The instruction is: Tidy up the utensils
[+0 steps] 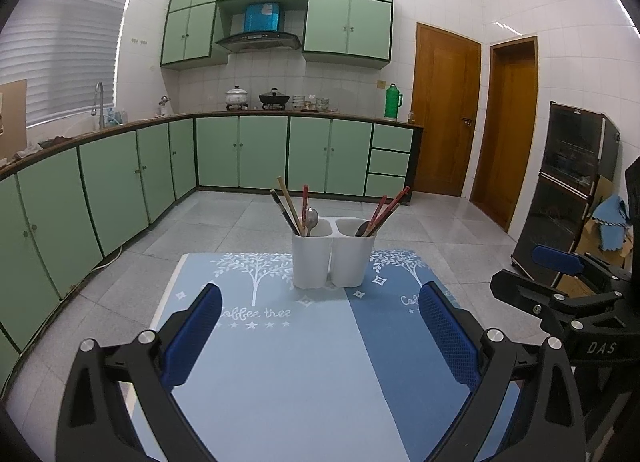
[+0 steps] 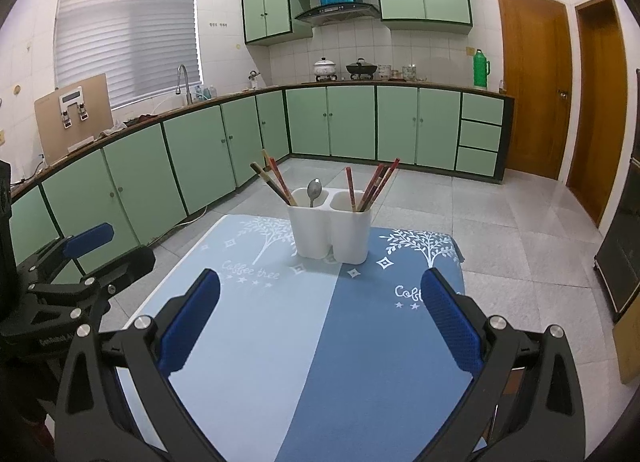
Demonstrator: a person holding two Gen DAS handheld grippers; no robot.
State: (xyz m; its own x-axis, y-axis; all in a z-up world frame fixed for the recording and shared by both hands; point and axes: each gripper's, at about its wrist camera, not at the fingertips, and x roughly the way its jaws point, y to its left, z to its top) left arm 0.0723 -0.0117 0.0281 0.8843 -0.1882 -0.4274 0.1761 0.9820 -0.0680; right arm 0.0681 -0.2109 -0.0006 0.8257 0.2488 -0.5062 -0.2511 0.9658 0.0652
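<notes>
A white two-compartment utensil holder stands at the far end of a small table with a blue cloth. Its left compartment holds chopsticks and a metal spoon. Its right compartment holds reddish chopsticks and a dark spoon. My left gripper is open and empty, well short of the holder. My right gripper is open and empty too. Each gripper shows at the edge of the other's view.
Green kitchen cabinets run along the left and back walls, with a tiled floor between them and the table. Two wooden doors stand at the right. A dark cabinet stands at the far right.
</notes>
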